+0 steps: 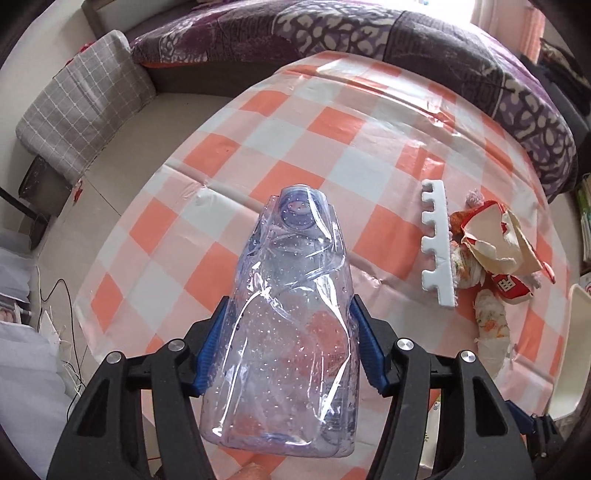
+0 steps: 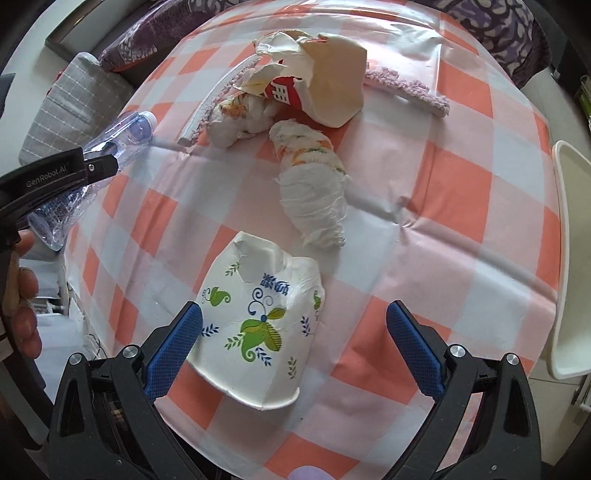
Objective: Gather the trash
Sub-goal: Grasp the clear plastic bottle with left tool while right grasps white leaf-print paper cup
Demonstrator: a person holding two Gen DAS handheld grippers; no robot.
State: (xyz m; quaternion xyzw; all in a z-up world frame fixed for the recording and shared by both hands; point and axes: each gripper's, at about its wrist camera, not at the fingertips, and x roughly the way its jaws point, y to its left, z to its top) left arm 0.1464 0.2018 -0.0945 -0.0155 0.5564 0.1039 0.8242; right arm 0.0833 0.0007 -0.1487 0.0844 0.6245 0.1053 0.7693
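So it's a living-room kind of spot: a tabletop (image 2: 461, 155) under a plastic cloth in orange, pink and white checks, with a purple patterned sofa (image 1: 332, 33) curving round the far side and a grey checked cushion (image 1: 85, 107) off to the left.

The left tool (image 1: 288, 347) has its blue pads (image 1: 212, 354) clamped on a crushed clear plastic bottle (image 1: 295, 321), held up off the cloth. The bottle is bluish, dented all over, with droplets inside and otherwise looks empty; there's a bit of printing on its side, too small to read. In the right wrist view you can see that same tool from the side, and the black arm has "GenRobot.AI" on it.

The right tool (image 2: 295, 354) is spread wide, hovering over a squashed paper cup (image 2: 258, 328) that lies on its side between the pads, not gripped. The left pad looks right at the cup's edge, can't tell if it touches. Cup is white with green leaves and blue swirls, plus blue characters I can't make out. Can't see anything in it.

Further back on the cloth: a rolled-up diaper (image 2: 314, 192), a second wad (image 2: 240, 118) with orange print, a torn red and cream paper box (image 2: 325, 85) with a white character on red, a white notched foam strip (image 1: 437, 240), and a fuzzy purple strip (image 2: 413, 92).
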